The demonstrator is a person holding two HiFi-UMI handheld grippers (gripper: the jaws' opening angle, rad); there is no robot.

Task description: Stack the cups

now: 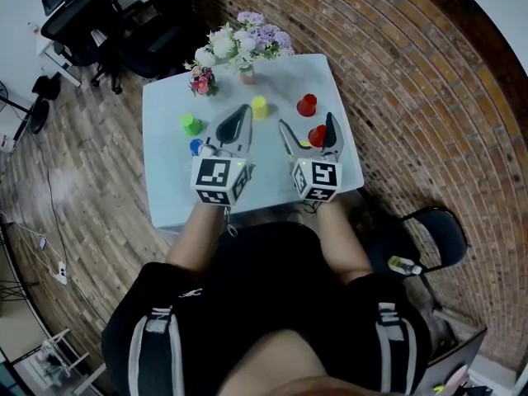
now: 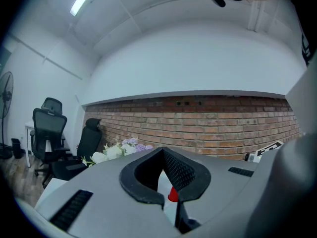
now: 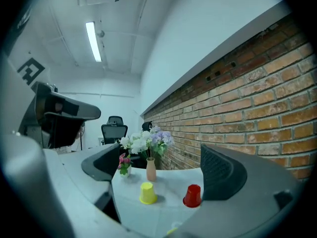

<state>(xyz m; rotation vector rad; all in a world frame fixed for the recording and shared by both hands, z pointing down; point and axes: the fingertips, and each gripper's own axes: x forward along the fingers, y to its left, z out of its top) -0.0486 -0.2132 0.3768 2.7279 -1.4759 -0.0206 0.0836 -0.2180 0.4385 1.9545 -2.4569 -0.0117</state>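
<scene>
Several small cups stand upside down on the pale table (image 1: pixel 165 196): a green one (image 1: pixel 191 124), a blue one (image 1: pixel 195 146), a yellow one (image 1: pixel 259 106) and a red one (image 1: pixel 307 104). A second red cup (image 1: pixel 318 135) sits between the spread fingers of my right gripper (image 1: pixel 308 129), close to its right finger, with a scrap of yellow beside it. That gripper is open and its pads press on nothing. In the right gripper view the yellow cup (image 3: pixel 147 193) and red cup (image 3: pixel 192 196) stand ahead. My left gripper (image 1: pixel 240 115) is shut and empty, to the right of the blue cup.
A vase of white and purple flowers (image 1: pixel 245 49) and a small pot of pink flowers (image 1: pixel 201 82) stand at the table's far edge. Office chairs (image 1: pixel 82 19) are beyond the table on the left. A black chair (image 1: pixel 437 229) stands at my right, and brick flooring surrounds the table.
</scene>
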